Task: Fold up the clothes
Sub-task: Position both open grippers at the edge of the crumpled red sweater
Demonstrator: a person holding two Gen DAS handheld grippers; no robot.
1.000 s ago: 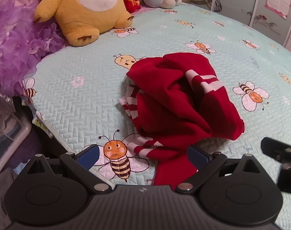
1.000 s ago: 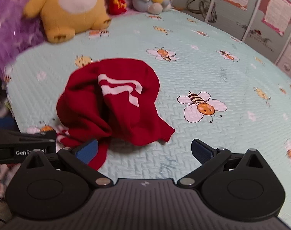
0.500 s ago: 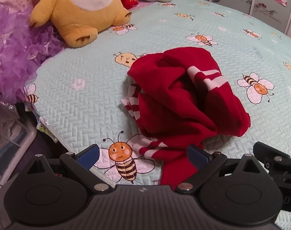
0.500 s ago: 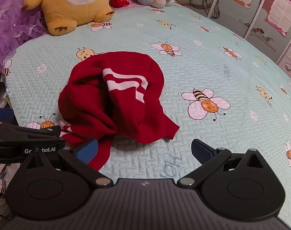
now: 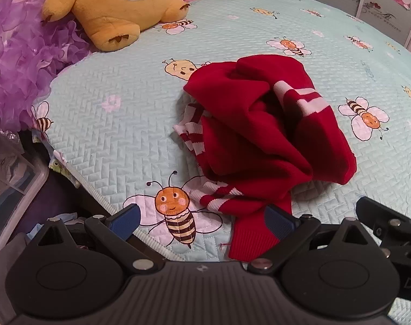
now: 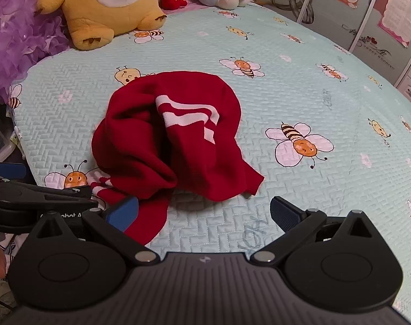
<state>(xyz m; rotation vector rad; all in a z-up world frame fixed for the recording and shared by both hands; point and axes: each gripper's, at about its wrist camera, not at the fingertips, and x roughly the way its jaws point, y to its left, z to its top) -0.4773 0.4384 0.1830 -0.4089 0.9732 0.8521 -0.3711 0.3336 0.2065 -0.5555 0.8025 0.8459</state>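
Both tongs, left tongs (image 5: 202,215) and right tongs (image 6: 204,211), now sit closer to the crumpled red sweater (image 5: 262,127) at 12 o'clock, spread wide, empty; folding not started.

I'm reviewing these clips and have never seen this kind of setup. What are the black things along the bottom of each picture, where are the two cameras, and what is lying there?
Each picture comes from a fisheye camera mounted on a hand-held gripper, looking forward along its two blue-tipped fingers; a person carries one in each hand. The black shape at the bottom is that gripper's own body. One view shows the left gripper, the other the right gripper. Both are open and hold nothing. Ahead lies a crumpled red garment with white stripes on a pale blue bee-print bedspread. At the far edge sit a yellow plush toy and smaller soft toys. The left gripper also shows at the left edge of the right view.
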